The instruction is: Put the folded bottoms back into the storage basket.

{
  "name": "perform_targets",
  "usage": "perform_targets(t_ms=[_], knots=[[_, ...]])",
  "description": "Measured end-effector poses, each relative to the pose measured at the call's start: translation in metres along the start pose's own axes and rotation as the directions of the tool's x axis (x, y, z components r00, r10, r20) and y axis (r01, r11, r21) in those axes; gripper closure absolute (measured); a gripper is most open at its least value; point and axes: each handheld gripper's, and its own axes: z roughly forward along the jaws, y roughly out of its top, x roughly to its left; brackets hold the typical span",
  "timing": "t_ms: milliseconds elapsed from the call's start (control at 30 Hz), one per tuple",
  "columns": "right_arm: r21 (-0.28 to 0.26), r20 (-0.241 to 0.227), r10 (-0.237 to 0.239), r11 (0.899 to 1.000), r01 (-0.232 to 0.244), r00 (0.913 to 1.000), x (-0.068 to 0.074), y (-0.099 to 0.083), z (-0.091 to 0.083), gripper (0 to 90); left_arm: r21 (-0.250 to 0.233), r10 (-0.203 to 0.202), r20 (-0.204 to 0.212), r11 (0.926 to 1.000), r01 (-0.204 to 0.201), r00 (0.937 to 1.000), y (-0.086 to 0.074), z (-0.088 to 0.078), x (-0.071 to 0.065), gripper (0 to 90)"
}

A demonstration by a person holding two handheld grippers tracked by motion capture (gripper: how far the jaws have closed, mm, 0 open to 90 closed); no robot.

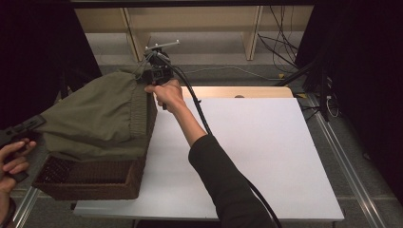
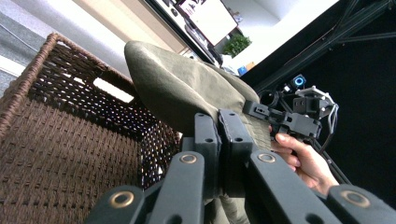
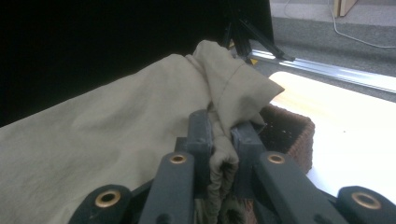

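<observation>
Olive cloth point(image 1: 95, 118) stretched lengthwise between both tools, each clenched on one end. Wicker basket point(image 1: 90, 178) directly beneath, nearer left tool point(image 1: 19, 130) than right tool point(image 1: 154, 73).

We see a basket point(image 1: 90, 178) at the left front corner of the table point(image 1: 266, 156). A cloth point(image 1: 95, 118) hangs stretched above it, between the left gripper point(image 1: 21, 129) at the near left and the right gripper point(image 1: 154, 76) behind the basket's far end. Shelves point(image 1: 190, 28) stand beyond the table.

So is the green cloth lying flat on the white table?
No: the green cloth hangs stretched above the wicker basket, pinched between both grippers.
</observation>
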Motion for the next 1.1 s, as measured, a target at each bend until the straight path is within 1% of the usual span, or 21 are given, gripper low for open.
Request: perform_targets(t_ms=[367, 433, 767, 967, 1100], knots=[[0.001, -0.011, -0.001, 1.000, 0.001, 0.9999, 0.008, -0.001, 0.008, 81.6, -0.013, 0.006, -0.006, 0.9999, -0.006, 1.0000, 0.005, -0.012, 0.005, 86.5], [0.001, -0.013, -0.004, 1.000, 0.004, 0.9999, 0.010, -0.002, 0.010, 81.6, -0.017, 0.006, -0.013, 0.9998, -0.007, 0.9999, 0.006, -0.014, 0.005, 86.5], [0.012, -0.016, -0.009, 1.000, 0.009, 0.9998, 0.014, -0.006, 0.019, 81.5, -0.004, 0.002, -0.018, 1.0000, -0.003, 0.9998, 0.007, -0.017, 0.012, 86.5], [0.017, -0.021, -0.005, 1.000, 0.005, 0.9998, 0.017, -0.010, 0.026, 81.4, -0.005, -0.009, -0.028, 0.9999, 0.009, 0.9996, 0.008, -0.022, 0.018, 86.5], [0.026, -0.022, -0.003, 1.000, 0.004, 0.9998, 0.019, -0.013, 0.031, 81.4, 0.003, -0.006, -0.038, 1.0000, 0.006, 0.9993, 0.009, -0.024, 0.021, 86.4]])
